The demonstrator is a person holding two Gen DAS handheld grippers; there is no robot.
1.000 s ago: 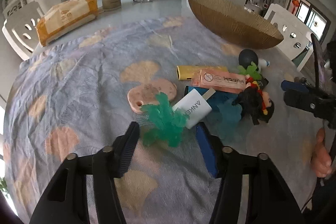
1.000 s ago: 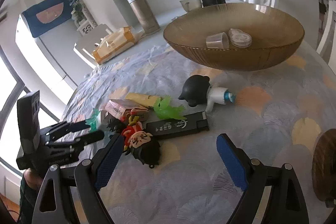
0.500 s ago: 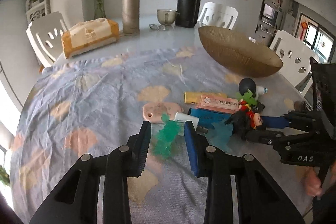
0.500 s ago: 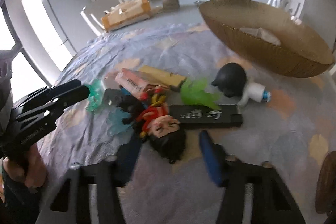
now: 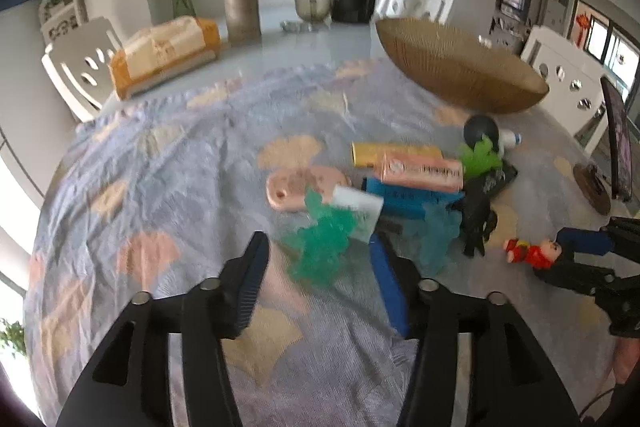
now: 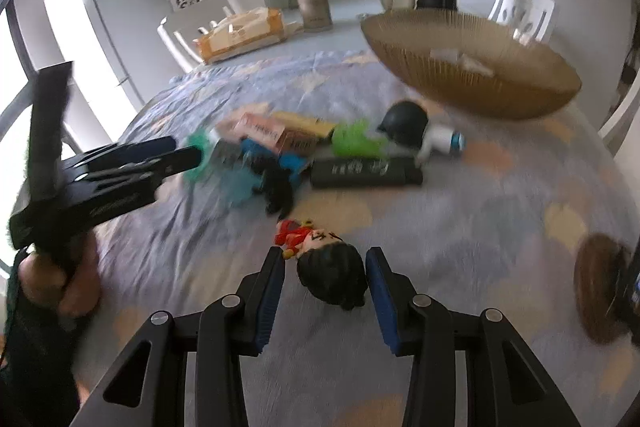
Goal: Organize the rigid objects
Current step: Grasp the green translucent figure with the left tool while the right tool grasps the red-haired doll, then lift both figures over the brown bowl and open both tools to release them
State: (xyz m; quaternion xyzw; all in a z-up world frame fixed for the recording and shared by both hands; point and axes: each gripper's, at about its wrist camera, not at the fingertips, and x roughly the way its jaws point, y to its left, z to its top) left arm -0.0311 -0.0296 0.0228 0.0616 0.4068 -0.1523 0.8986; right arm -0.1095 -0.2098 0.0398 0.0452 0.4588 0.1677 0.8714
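Right gripper [image 6: 325, 281] clamped on the black-haired doll's head [image 6: 332, 277]; left gripper [image 5: 320, 267] jaws just opened around the teal toy [image 5: 322, 243]

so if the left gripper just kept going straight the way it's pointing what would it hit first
Most likely the teal green toy, which sits between the fingertips of the left gripper, whose jaws have just been opening. Right behind it lies the white charger in the clutter, though blur makes the depth uncertain.
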